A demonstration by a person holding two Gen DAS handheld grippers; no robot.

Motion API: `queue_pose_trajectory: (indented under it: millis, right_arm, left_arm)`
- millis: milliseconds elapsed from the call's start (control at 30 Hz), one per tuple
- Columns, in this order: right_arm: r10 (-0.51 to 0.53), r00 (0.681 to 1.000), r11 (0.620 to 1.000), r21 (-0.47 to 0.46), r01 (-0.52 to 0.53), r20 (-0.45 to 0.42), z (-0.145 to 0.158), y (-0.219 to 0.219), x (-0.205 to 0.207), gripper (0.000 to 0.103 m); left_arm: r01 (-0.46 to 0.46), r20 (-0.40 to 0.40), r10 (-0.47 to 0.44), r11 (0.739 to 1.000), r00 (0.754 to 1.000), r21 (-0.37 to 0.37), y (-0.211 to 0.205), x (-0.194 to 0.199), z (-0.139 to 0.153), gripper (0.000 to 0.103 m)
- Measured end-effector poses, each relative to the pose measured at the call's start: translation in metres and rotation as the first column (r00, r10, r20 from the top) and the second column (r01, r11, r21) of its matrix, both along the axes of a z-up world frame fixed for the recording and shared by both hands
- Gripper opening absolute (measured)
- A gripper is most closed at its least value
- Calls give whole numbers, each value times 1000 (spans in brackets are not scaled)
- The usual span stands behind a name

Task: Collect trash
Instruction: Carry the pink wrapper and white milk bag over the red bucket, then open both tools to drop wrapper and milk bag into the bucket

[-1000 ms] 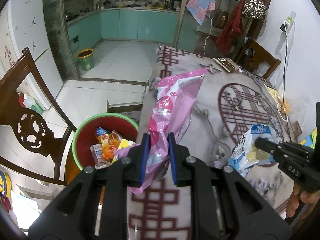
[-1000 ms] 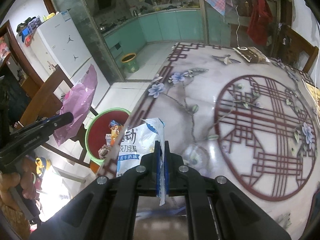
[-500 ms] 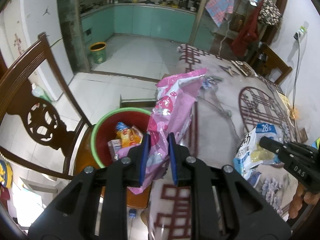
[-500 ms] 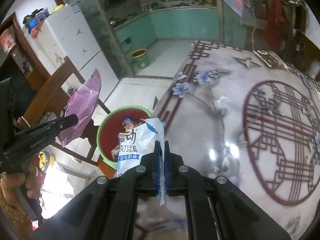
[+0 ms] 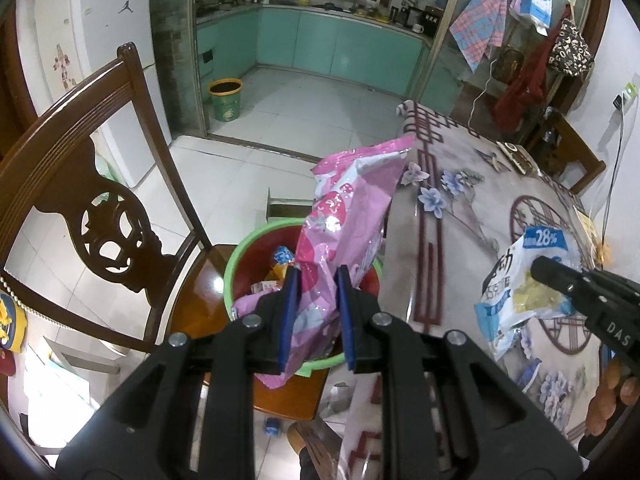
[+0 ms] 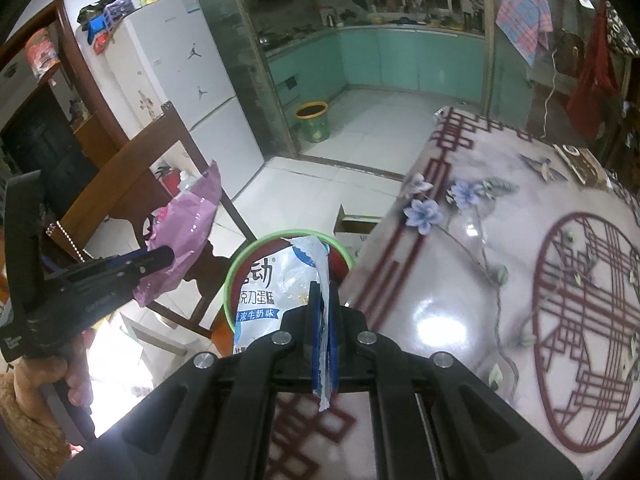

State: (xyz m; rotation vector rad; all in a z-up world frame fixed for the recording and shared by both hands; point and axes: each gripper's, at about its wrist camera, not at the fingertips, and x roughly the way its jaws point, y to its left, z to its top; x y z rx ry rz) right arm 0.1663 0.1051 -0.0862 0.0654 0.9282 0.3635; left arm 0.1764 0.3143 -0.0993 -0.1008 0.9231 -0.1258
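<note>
1. Left claw is clamped on a pink wrapper. The crinkly bag sticks up and away from the blue pads, and its lower end droops below them.
2. That wrapper hangs right over the trash bin, a red tub with a green rim that sits on the seat of a wooden chair just left of the counter. There's already some colourful packaging down inside the bin.
3. Right claw is pinched tight on a white-and-blue snack bag, gripping it by a thin torn strip that pokes out past the near end of the pads.
4. From the right wrist view the snack bag hangs in front of the bin's rim, at the counter's left edge.
5. Far back there's a kitchen with teal cabinets, plus a small yellow-rimmed bucket on the tile floor.
</note>
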Motion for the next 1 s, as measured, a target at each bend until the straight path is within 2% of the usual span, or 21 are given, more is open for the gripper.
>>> queue_pose_trajectory:
  millis: [433,1000]
  right_arm:
    - [27,1000,1000,-6,-27,12,3,36,27,3]
    - [69,996,997,-33,-71,-59,-24,63,61,4]
  left_arm:
    - [19,-11,-19,1000,1000,-5,16,32,-9,19]
    - [15,-77,-17,1000,997,-24,28,75,-39,19]
